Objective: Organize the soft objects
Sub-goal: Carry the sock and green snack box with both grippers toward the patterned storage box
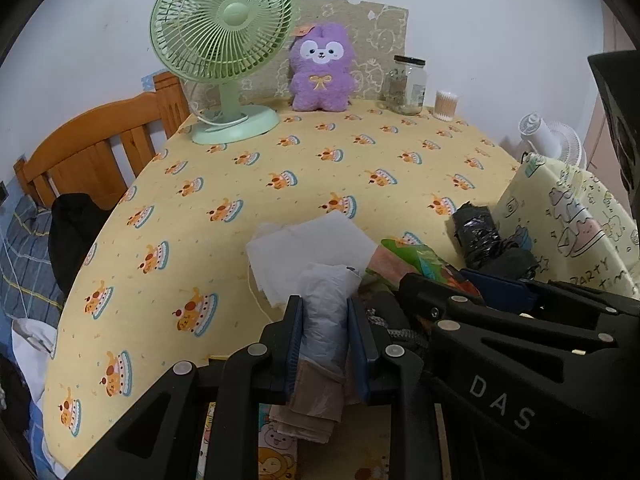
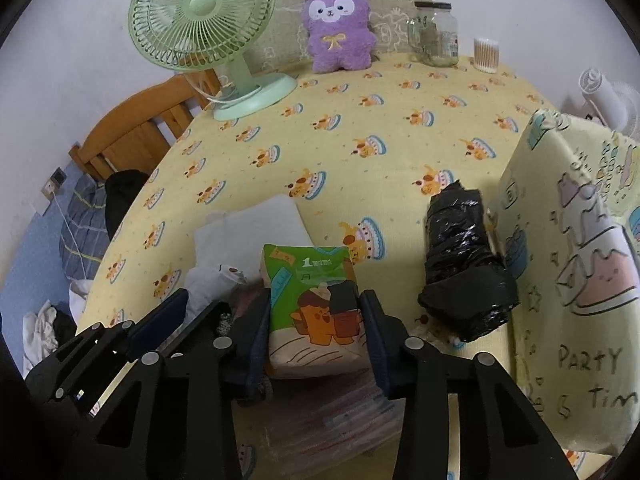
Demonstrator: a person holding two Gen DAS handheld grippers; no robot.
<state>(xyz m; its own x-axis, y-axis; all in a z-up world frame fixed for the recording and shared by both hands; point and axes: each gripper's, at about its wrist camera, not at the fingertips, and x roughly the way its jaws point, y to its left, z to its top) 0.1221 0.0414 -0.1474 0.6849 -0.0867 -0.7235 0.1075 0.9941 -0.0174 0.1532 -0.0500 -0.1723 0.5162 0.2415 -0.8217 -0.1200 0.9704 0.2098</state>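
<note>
The white plastic bag (image 1: 326, 312), crumpled and rolled, sits clamped in the left claw (image 1: 326, 336), whose pads press on it from both sides. This claw tilts down toward the yellow cake-print worktop (image 1: 248, 184), just behind a sheet of white tissue (image 1: 308, 248) lying flat on the cloth. The green tissue pack (image 2: 314, 308) stands between the fingers of the right claw (image 2: 316, 336), which slopes down more steeply; its left pad lies against the pack's edge, while the right one stands just beside it, so I cannot tell whether the pack is truly gripped. The two claws work close side by side, the left one's black frame showing at the lower left of the right wrist view. A roll of black plastic bags (image 2: 464, 268) lies to the right, just beside a pale cartoon-print storage box (image 2: 568, 264). At the far edge stand a green fan (image 1: 224, 44), a purple plush toy (image 1: 322, 68), a glass jar (image 1: 408, 84) and a tub of cotton swabs (image 1: 446, 105).
</note>
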